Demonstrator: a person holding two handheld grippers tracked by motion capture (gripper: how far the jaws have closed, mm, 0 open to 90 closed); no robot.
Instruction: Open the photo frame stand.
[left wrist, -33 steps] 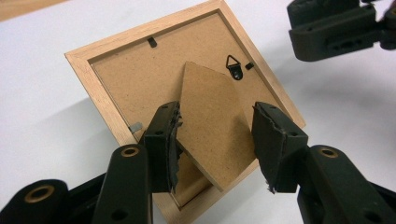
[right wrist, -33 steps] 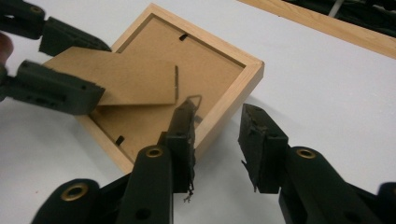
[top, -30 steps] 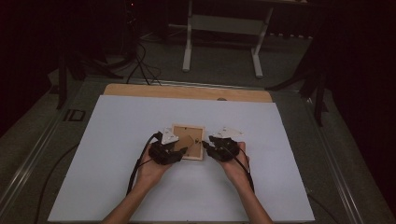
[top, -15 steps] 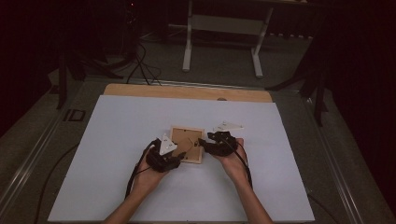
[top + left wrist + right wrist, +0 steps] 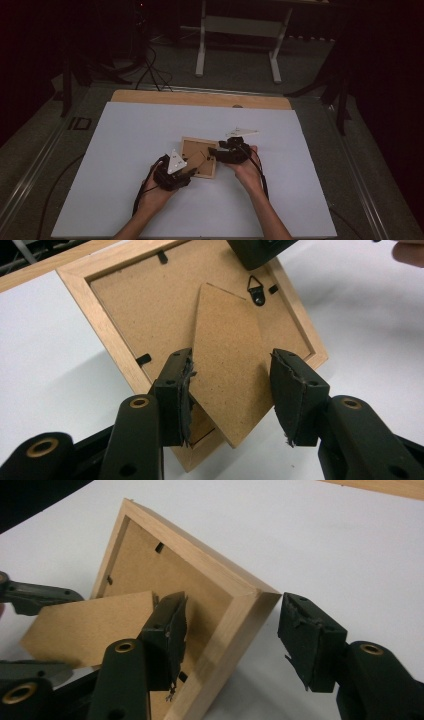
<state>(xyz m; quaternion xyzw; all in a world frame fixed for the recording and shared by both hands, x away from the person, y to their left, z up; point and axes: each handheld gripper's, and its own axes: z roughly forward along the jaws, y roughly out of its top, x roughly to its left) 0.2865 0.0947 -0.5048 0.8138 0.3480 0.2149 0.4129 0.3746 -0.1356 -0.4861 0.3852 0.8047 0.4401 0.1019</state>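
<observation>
A wooden picture frame (image 5: 199, 158) lies face down on the white table cover, its brown backing up. In the left gripper view the frame's cardboard stand (image 5: 227, 355) rises off the backing. My left gripper (image 5: 234, 400) is closed across the stand's width, a pad on each edge. A black hanger hook (image 5: 257, 290) sits near the stand's top. In the right gripper view my right gripper (image 5: 232, 635) is open and straddles a frame corner (image 5: 235, 610), one jaw over the backing and one outside. In the high view the left gripper (image 5: 187, 172) and right gripper (image 5: 214, 151) flank the frame.
The white cover (image 5: 125, 150) spreads wide around the frame, with a wooden strip (image 5: 200, 99) along its far edge. Beyond the table stands a white metal stand (image 5: 240, 30), with cables (image 5: 150, 65) on the dark floor. Cables trail from both grippers.
The left gripper has drawn back toward the person and to the left. The right gripper has shifted slightly forward onto the frame's right corner. The frame has turned a little.
</observation>
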